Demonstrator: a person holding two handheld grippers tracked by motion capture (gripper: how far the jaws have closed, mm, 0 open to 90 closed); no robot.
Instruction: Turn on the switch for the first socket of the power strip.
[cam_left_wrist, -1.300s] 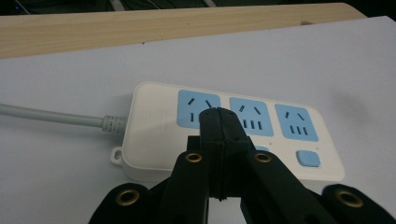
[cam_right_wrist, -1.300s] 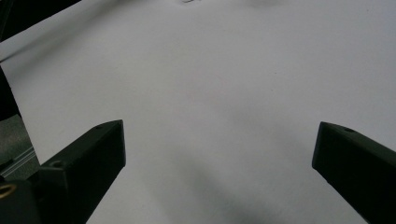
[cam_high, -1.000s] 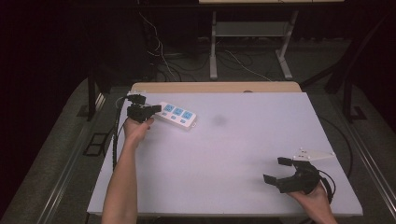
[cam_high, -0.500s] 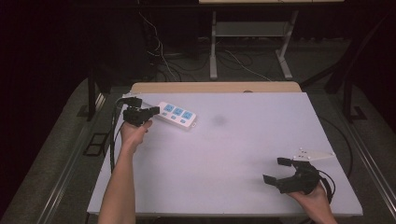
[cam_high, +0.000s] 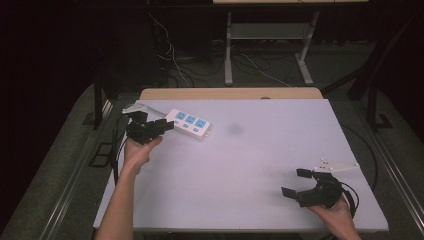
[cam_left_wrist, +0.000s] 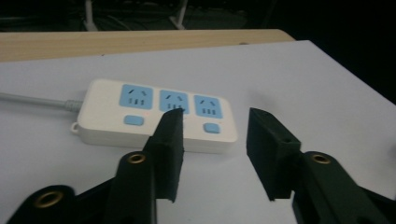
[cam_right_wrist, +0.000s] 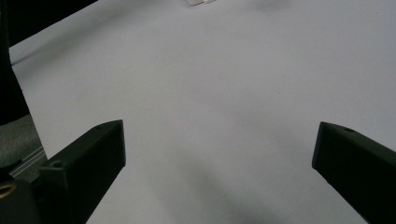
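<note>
Near the far left corner of the white table (cam_high: 260, 150) lies a white power strip (cam_high: 189, 123) with three blue sockets, its grey cord (cam_left_wrist: 32, 100) running off to the side. Just before it, the left gripper (cam_high: 161, 126) is released, jaws parted. Well apart, at the near right, the right gripper (cam_high: 297, 182) gapes wide over bare tabletop.

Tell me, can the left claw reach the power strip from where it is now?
Probably yes: the left claw is open just short of the power strip, and nothing lies between them.
</note>
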